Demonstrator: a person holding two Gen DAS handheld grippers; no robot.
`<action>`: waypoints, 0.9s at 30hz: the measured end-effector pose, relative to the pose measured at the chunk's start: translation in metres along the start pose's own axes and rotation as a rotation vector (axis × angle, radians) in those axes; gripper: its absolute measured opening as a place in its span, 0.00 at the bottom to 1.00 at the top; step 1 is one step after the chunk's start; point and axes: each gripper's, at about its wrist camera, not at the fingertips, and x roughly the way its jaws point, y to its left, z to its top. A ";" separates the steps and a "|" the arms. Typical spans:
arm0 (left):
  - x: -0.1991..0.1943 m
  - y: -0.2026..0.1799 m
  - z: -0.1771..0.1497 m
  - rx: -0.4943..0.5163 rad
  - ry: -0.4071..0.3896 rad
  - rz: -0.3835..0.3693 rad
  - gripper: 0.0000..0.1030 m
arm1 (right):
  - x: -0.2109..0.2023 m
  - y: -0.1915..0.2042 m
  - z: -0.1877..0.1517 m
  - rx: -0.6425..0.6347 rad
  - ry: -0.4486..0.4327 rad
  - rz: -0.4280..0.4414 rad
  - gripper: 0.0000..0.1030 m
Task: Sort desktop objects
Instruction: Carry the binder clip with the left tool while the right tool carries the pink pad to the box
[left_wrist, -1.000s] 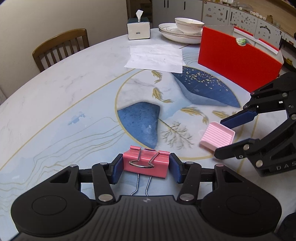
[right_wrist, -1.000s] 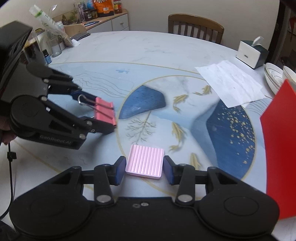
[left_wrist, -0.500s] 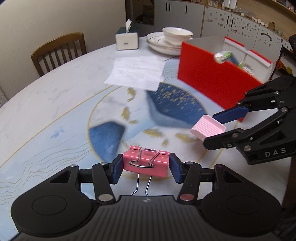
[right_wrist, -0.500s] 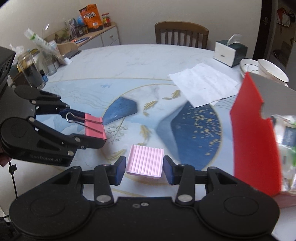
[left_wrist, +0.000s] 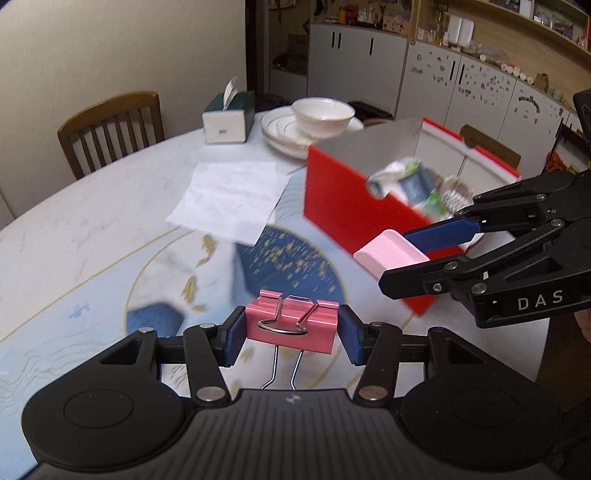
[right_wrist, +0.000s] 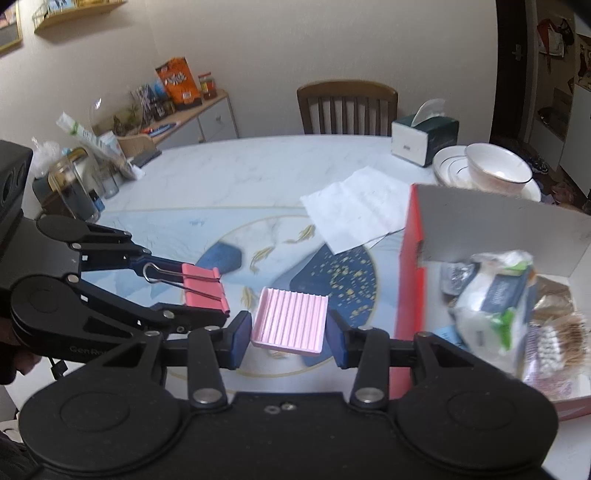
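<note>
My left gripper (left_wrist: 291, 330) is shut on a pink binder clip (left_wrist: 291, 326), wire handles pointing back at the camera; the same clip (right_wrist: 205, 290) shows in the right wrist view. My right gripper (right_wrist: 289, 334) is shut on a pink ribbed tray (right_wrist: 290, 319), also seen as the pink ribbed tray (left_wrist: 388, 251) in the left wrist view. Both hang above the table. An open red box (left_wrist: 347, 210) with several packets inside stands ahead and to the right; the red box (right_wrist: 410, 280) lies right of the tray.
A white sheet of paper (left_wrist: 232, 199) lies on the marble table (left_wrist: 92, 229). Behind it stand a tissue box (left_wrist: 227, 118) and stacked plates with a bowl (left_wrist: 317, 118). A wooden chair (left_wrist: 110, 129) stands at the far edge. Jars and a glass kettle (right_wrist: 70, 188) crowd the table's left end.
Both grippers have risen and travelled toward the red box with their loads. The box is nearer now and its inside shows. Neither grip has altered.
</note>
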 end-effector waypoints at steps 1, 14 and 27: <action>-0.001 -0.005 0.004 -0.003 -0.009 0.001 0.50 | -0.004 -0.004 0.001 0.000 -0.008 0.002 0.42; 0.009 -0.074 0.047 0.047 -0.062 -0.023 0.50 | -0.050 -0.078 -0.002 0.044 -0.076 -0.041 0.42; 0.043 -0.147 0.090 0.172 -0.080 -0.071 0.50 | -0.079 -0.153 -0.016 0.096 -0.099 -0.140 0.42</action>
